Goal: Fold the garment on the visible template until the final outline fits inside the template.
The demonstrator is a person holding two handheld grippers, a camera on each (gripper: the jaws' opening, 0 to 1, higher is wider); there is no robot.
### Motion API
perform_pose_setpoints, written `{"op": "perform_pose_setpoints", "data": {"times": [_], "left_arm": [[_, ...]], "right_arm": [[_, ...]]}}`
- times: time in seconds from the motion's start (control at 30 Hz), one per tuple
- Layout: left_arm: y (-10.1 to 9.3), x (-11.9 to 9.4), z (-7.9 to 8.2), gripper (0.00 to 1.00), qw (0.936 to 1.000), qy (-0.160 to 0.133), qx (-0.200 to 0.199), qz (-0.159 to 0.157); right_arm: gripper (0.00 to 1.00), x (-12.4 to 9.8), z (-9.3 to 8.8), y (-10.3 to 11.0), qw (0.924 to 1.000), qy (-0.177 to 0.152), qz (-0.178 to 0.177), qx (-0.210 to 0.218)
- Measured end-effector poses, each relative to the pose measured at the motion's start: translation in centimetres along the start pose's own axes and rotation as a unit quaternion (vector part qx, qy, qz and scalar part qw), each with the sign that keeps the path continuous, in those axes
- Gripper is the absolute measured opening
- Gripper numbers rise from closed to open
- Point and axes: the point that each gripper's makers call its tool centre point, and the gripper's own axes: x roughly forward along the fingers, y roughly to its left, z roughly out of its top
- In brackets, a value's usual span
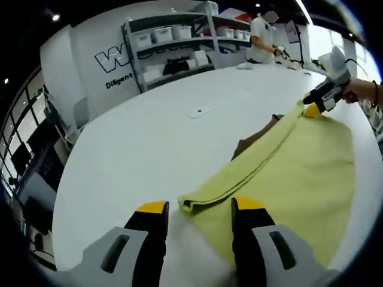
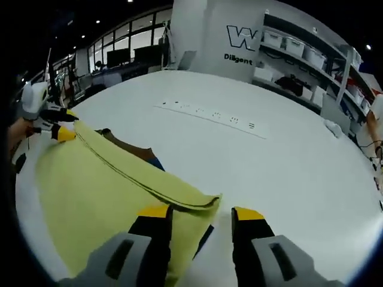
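Surface: wide white tabletop (image 1: 149,137) | garment: yellow garment (image 1: 287,173) spread on it, one edge folded over, brown template (image 1: 254,139) peeking beneath | left tongs (image 1: 199,209) spread wide at a folded corner | right tongs (image 2: 200,213) spread wide at the opposite corner | room: grey shelving (image 1: 173,45) with bins, lettered wall (image 2: 209,36).

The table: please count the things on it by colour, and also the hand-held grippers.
Yellow garment: 1
Brown template under the garment: 1
Hand-held grippers, left hand-held gripper and right hand-held gripper: 2
Total: 4
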Motion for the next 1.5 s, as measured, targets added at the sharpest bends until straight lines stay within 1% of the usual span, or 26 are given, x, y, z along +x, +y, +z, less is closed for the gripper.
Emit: {"op": "perform_pose_setpoints", "data": {"times": [0.03, 0.1, 0.13, 0.17, 0.2, 0.23, 0.27, 0.3, 0.37, 0.4, 0.43, 0.53, 0.6, 0.73, 0.83, 0.93, 1.0, 1.13, 1.27, 1.33, 1.4, 1.5], "left_arm": [[0.0, 0.2, 0.1, 0.49, 1.0000, -0.002, -0.003, 0.002], [1.0, 0.8, 0.0, 0.50, 0.9996, 0.007, 0.003, 0.029], [1.3, 0.9, -0.1, 0.49, 0.9994, 0.009, 0.001, 0.035], [1.8, 1.0, -0.2, 0.48, 0.9986, 0.013, -0.011, 0.049], [2.5, 1.1, 0.1, 0.47, 0.9972, 0.005, -0.039, 0.063], [2.8, 1.0, 0.1, 0.47, 0.9964, 0.006, -0.048, 0.070], [3.3, 0.9, -0.1, 0.47, 0.9946, 0.014, -0.063, 0.081], [3.4, 1.0, 0.0, 0.48, 0.9951, 0.014, -0.061, 0.076], [3.4, 1.0, 0.0, 0.48, 0.9951, 0.018, -0.062, 0.076], [3.3, 0.8, 0.1, 0.47, 0.9954, 0.015, -0.061, 0.073], [3.1, 0.7, 0.3, 0.46, 0.9956, 0.012, -0.061, 0.070], [2.6, 0.2, 0.7, 0.47, 0.9947, 0.007, -0.081, 0.063], [2.4, -0.1, 1.1, 0.47, 0.9936, 0.000, -0.098, 0.055], [2.0, -1.0, 1.7, 0.49, 0.9930, -0.004, -0.106, 0.051], [1.6, -1.6, 2.0, 0.53, 0.9919, -0.010, -0.119, 0.044], [1.1, -2.6, 2.1, 0.56, 0.9914, -0.013, -0.124, 0.041], [0.6, -3.3, 2.2, 0.59, 0.9906, -0.016, -0.132, 0.033], [-0.3, -4.6, 2.3, 0.64, 0.9862, -0.027, -0.162, 0.018], [-1.1, -5.5, 2.0, 0.68, 0.9859, -0.029, -0.165, 0.009], [-1.8, -6.4, 1.8, 0.69, 0.9869, -0.034, -0.158, 0.002], [-2.4, -6.9, 1.6, 0.69, 0.9875, -0.034, -0.154, -0.007], [-2.8, -7.5, 1.2, 0.69, 0.9882, -0.034, -0.149, -0.011]], "right_arm": [[0.35, 0.2, 0.3, 0.0, 0.9999, -0.005, -0.001, 0.015], [0.34, 0.7, 1.2, -0.3, 0.9993, -0.020, -0.001, 0.032], [0.33, 0.8, 1.3, -0.4, 0.9992, -0.020, -0.004, 0.033], [0.32, 0.9, 1.4, -0.6, 0.9992, -0.020, -0.008, 0.034], [0.31, 1.1, 1.5, -1.1, 0.9989, -0.017, -0.018, 0.038], [0.30, 1.1, 1.6, -1.2, 0.9987, -0.020, -0.021, 0.043], [0.30, 1.1, 1.7, -1.3, 0.9984, -0.023, -0.023, 0.047], [0.30, 1.0, 1.8, -1.4, 0.9969, -0.026, -0.028, 0.069], [0.30, 1.0, 1.8, -1.5, 0.9961, -0.029, -0.029, 0.078], [0.30, 0.8, 2.0, -1.4, 0.9924, -0.037, -0.023, 0.115], [0.30, 0.7, 2.0, -1.5, 0.9909, -0.038, -0.022, 0.127], [0.31, 0.0, 2.0, -1.5, 0.9904, -0.042, -0.023, 0.129], [0.32, -0.5, 2.2, -1.0, 0.9885, -0.048, -0.011, 0.143], [0.38, -1.3, 2.4, -0.4, 0.9868, -0.051, -0.002, 0.154], [0.44, -1.9, 2.4, 0.3, 0.9864, -0.050, 0.008, 0.157], [0.50, -2.3, 2.2, 1.0, 0.9866, -0.046, 0.018, 0.156], [0.53, -2.9, 1.9, 1.6, 0.9868, -0.044, 0.026, 0.154], [0.58, -3.8, 1.4, 2.4, 0.9879, -0.040, 0.033, 0.146], [0.66, -4.7, 0.9, 3.3, 0.9880, -0.041, 0.047, 0.142], [0.69, -5.3, 0.4, 4.1, 0.9884, -0.036, 0.063, 0.134], [0.72, -5.9, 0.0, 4.6, 0.9889, -0.035, 0.069, 0.127], [0.73, -6.6, -0.3, 5.2, 0.9888, -0.037, 0.079, 0.122]]}}
